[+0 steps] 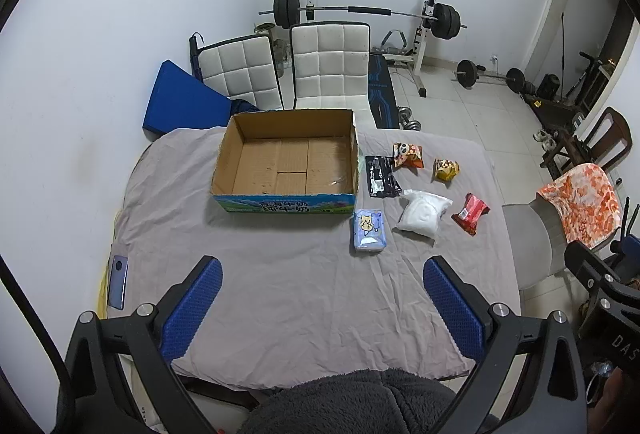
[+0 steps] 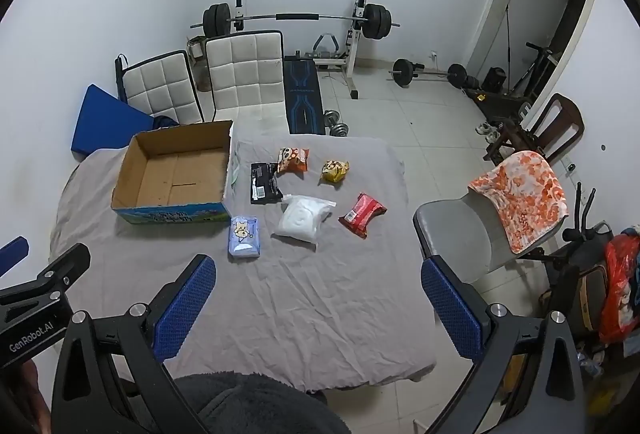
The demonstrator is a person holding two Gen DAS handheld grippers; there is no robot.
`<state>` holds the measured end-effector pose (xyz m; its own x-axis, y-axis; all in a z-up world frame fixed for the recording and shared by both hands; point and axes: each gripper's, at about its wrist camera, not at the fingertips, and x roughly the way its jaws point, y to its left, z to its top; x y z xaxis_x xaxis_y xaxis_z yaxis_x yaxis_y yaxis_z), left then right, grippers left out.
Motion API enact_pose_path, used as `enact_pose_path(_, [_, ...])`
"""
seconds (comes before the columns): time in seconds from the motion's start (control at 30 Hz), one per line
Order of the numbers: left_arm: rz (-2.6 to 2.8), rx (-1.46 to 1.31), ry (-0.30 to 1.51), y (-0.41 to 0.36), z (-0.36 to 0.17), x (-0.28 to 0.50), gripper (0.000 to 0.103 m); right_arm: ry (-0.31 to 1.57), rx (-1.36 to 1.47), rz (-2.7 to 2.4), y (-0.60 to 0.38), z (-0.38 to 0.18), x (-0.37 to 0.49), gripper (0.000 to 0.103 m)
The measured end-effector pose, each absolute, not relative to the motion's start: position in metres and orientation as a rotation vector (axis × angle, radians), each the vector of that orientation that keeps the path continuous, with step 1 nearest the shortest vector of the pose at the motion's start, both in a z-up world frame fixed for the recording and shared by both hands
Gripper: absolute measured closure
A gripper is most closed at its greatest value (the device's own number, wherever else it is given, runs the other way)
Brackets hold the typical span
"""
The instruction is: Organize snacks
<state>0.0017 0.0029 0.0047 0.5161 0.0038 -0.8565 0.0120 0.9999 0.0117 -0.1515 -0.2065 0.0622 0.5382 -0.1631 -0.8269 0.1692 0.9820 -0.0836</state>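
- The cardboard box (image 1: 286,158) stands empty at the far left of the table, open side up; nothing has been packed, so the step in hand looks like the first pick.
- The left gripper (image 1: 322,304) hovers above the near cloth with its jaws spread wide and nothing between them; the right gripper (image 2: 318,300) is equally wide open and empty.
- Just right of the box's near corner lies the blue tissue pack (image 1: 370,231), the closest item; I would take it first, closing across its short sides.
- Further right sit the black packet (image 1: 382,176), touching the panda snack bag (image 1: 408,155), then the white pouch (image 1: 423,217), the yellow snack bag (image 1: 445,169) and the red packet (image 1: 471,213).
- The soft pouches probably deform, so a gentle, centred squeeze seems wise.
- The grey tablecloth (image 1: 304,298) is wrinkled and could snag a low finger.
- A phone (image 1: 118,280) rests at the near left edge.
- Beyond: two white chairs (image 1: 330,64), a barbell rack (image 1: 360,12), tiled floor, and a grey chair with an orange towel (image 2: 520,194) at right.
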Motion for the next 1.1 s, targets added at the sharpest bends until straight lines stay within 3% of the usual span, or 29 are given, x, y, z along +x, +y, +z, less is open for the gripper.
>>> enact_pose_path(1.1, [0.005,0.009,1.015,0.005,0.008,0.007,0.0,0.971,0.007,-0.192,-0.201,0.064,-0.146,0.0])
